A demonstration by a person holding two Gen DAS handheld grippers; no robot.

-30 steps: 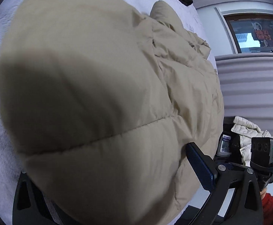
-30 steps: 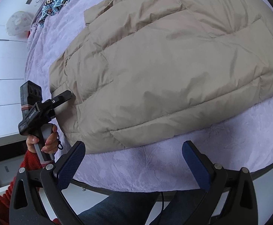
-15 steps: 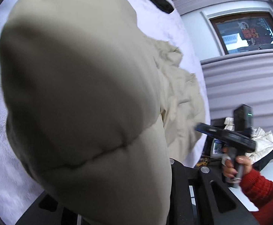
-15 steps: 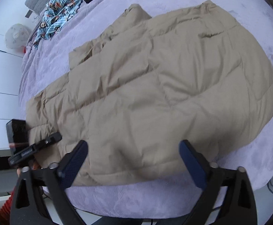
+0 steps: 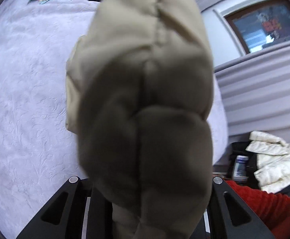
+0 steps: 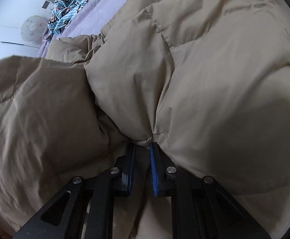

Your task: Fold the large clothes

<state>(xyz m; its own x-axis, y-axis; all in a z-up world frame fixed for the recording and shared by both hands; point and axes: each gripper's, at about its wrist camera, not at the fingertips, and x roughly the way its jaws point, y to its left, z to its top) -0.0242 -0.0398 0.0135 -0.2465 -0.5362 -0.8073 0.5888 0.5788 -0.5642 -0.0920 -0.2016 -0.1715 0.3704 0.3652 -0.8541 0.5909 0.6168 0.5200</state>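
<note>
Since a second ago both tongs have gone from spread to pinching the beige puffer jacket [image 6: 204, 69]: the right tongs [image 6: 143, 142] have just closed on its hem at lower centre, while the left tongs [image 5: 145, 215] hold a lifted bunch above the bed [image 5: 25, 99], so a fold can begin.

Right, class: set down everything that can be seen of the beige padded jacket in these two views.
The beige padded jacket is a large quilted garment of smooth, matte, puffy fabric, stitched into panels. It lies creased and bunched over the lilac bedspread. The right gripper, whose jaws have just been closing, pinches a fold at a seam. The left gripper is clamped on another part, which bulges up close to its camera, shadowed and blurred, raised above the bed. No zip or hood is identifiable.
</note>
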